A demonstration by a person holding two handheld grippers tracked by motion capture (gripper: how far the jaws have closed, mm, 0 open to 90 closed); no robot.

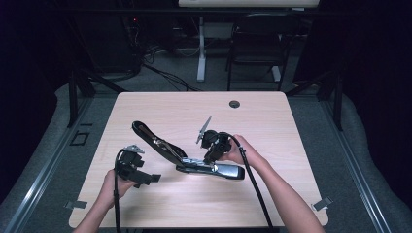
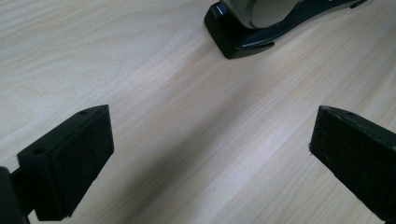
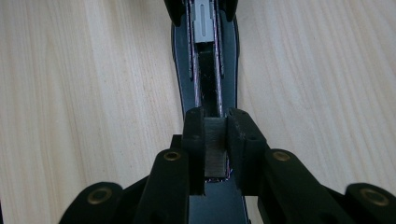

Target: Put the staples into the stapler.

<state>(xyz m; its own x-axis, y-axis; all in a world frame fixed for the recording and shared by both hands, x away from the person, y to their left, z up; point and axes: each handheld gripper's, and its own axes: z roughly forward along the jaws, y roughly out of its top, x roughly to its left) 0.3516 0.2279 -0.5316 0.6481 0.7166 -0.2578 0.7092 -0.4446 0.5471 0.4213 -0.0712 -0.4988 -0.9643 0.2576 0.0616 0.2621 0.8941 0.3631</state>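
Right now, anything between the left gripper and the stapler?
Nothing visible. The left gripper has its jaws open over bare table, and the stapler lies ahead with only wood grain between. The right gripper is already shut on the stapler's open magazine.

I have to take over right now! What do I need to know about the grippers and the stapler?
Right gripper: jaws nearly closed around a narrow strip, apparently staples, at the stapler's open channel.
Left gripper: open, empty, over bare table beside the stapler's front end.
Done: the stapler's lid is swung back and open.
Left: likely seat the strip, let go, then close the lid.
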